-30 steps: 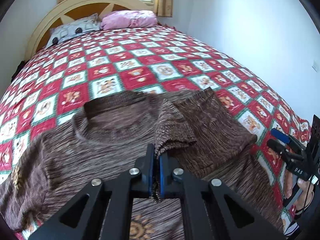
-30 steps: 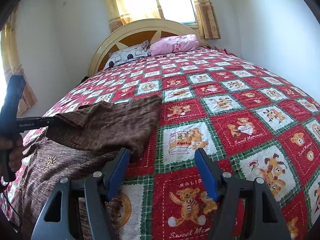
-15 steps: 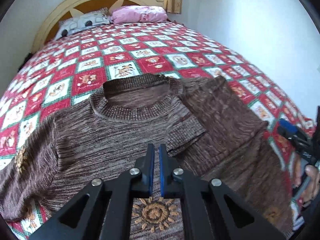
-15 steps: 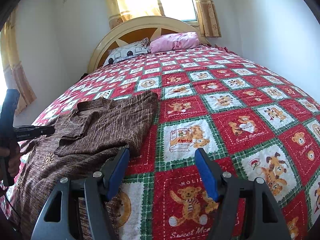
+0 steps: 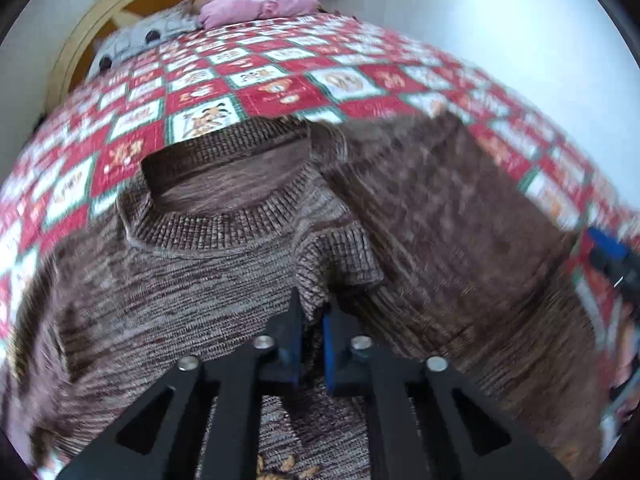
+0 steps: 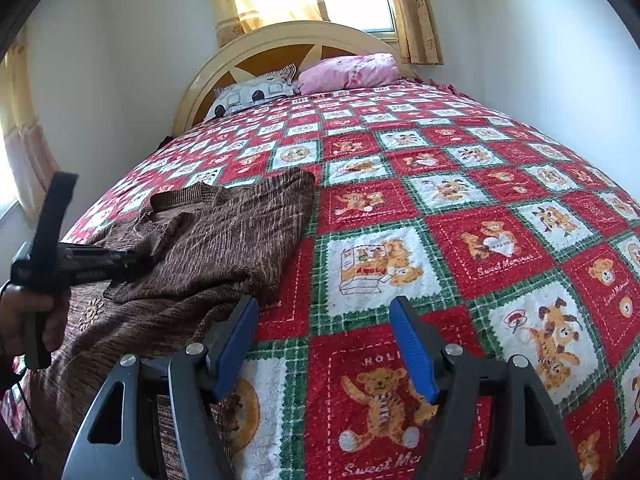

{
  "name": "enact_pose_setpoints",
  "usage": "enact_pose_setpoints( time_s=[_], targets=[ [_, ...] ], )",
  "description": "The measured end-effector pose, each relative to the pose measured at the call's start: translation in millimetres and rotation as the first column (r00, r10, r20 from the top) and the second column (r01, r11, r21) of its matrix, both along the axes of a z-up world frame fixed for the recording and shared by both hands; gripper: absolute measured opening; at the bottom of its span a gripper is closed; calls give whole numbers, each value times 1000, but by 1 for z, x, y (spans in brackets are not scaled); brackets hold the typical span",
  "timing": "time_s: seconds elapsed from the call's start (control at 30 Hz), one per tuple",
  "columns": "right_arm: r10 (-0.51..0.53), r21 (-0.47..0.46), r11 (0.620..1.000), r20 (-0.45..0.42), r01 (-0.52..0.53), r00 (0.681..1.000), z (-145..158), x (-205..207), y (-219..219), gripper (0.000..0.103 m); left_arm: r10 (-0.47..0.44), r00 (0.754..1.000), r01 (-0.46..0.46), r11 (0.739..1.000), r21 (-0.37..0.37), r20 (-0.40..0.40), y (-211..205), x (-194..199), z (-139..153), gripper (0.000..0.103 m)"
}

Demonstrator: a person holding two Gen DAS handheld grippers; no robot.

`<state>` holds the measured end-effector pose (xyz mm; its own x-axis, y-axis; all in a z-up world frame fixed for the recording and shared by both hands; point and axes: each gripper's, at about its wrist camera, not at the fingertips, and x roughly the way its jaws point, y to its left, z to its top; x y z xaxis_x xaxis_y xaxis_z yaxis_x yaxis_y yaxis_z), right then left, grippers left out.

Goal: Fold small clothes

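A brown knit sweater [image 5: 224, 276] lies on the bed, its right sleeve [image 5: 440, 216] folded across the body. My left gripper [image 5: 311, 322] is shut on the ribbed sleeve cuff [image 5: 336, 264], low over the sweater's chest. In the right wrist view the sweater [image 6: 208, 248] lies at the left, with the left gripper [image 6: 132, 260] on it. My right gripper [image 6: 324, 328] is open and empty, just right of the sweater's edge over the bedspread; its left finger [image 6: 236, 340] is next to the fabric.
The bed has a red, green and white teddy-bear quilt [image 6: 460, 208]. A pink pillow [image 6: 348, 72] and a patterned pillow [image 6: 252, 94] lie by the cream headboard [image 6: 280, 40]. White walls stand close at the right and left.
My left gripper has lowered the sleeve cuff onto the sweater's chest and moved forward; the sleeve now lies flatter across the body. The right gripper has stayed open in place.
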<state>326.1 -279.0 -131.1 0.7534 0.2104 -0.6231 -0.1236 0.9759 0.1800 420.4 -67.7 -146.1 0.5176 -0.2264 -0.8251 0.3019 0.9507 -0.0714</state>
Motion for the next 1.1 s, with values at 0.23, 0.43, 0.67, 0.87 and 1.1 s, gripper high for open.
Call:
enact_pose_setpoints(
  time_s=[0.23, 0.43, 0.67, 0.87, 1.1],
  targets=[
    [-3, -7, 1000, -1, 3, 1000, 0, -1, 1, 69, 28, 1000, -27, 992, -127, 9, 30, -21, 23, 6],
    [-5, -13, 1000, -3, 5, 1000, -1, 0, 0, 69, 68, 998, -70, 986, -149, -18, 42, -16, 22, 6],
    [-1, -20, 1000, -13, 1, 1000, -2, 1, 2, 69, 95, 994, -102, 986, -131, -61, 55, -10, 1, 6],
    [115, -48, 992, -1, -115, 993, 6, -5, 28, 68, 97, 993, -107, 983, -146, -72, 59, -5, -8, 7],
    [194, -129, 969, -127, -210, 973, -5, -4, 72, 36, 90, 994, -98, 983, -156, -57, 62, -5, -9, 7]
  ],
)
